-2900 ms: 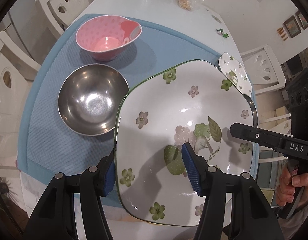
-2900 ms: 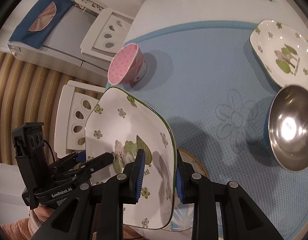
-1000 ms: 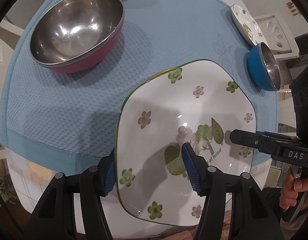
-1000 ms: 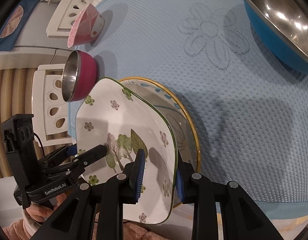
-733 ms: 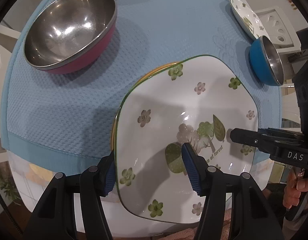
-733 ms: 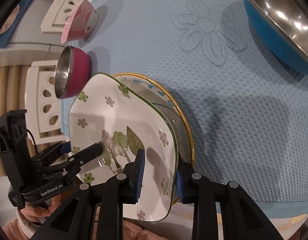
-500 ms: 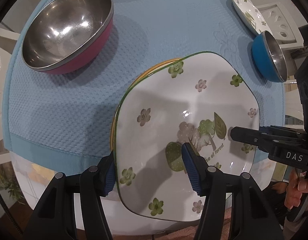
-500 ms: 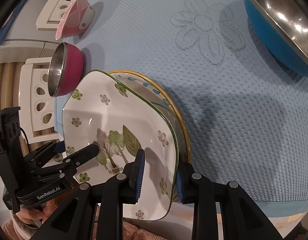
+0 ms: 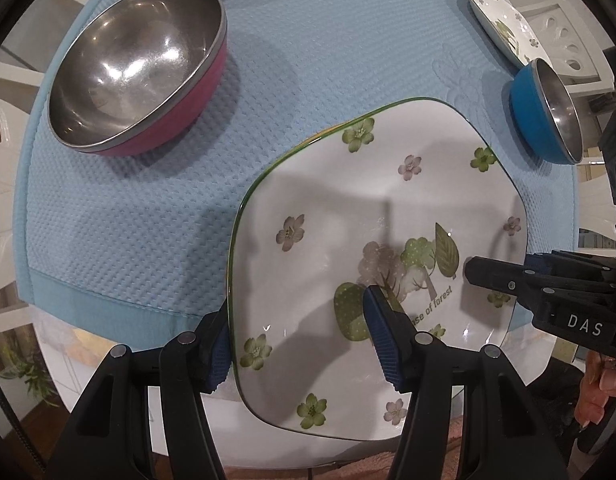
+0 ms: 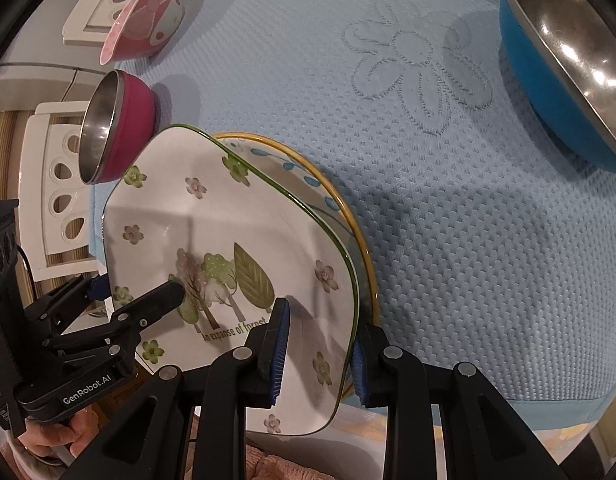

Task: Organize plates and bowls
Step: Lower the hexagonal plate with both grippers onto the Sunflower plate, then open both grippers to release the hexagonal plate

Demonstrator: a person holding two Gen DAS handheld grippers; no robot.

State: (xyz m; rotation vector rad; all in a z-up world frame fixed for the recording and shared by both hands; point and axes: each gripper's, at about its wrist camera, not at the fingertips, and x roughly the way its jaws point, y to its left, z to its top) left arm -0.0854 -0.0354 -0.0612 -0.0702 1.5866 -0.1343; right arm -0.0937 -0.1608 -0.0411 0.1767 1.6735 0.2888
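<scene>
Both grippers hold one big white square plate with green flowers (image 9: pixel 368 208), also in the right wrist view (image 10: pixel 227 240). My left gripper (image 9: pixel 299 344) is shut on its left rim. My right gripper (image 10: pixel 318 350) is shut on its right rim; it shows in the left wrist view (image 9: pixel 492 276). The plate sits low over a round yellow-rimmed plate (image 10: pixel 340 208) on the blue mat (image 9: pixel 127 220); whether they touch I cannot tell.
A steel bowl with pink outside (image 9: pixel 139 64) stands at the mat's left. A pink dotted bowl (image 10: pixel 143 16) is behind it. A blue steel bowl (image 9: pixel 548 116) and a small floral plate (image 9: pixel 500 24) are at the right. White chairs ring the table.
Both grippers have lowered the floral plate toward the table and onto the yellow-rimmed plate. The bowls now look closer and the grip has not changed.
</scene>
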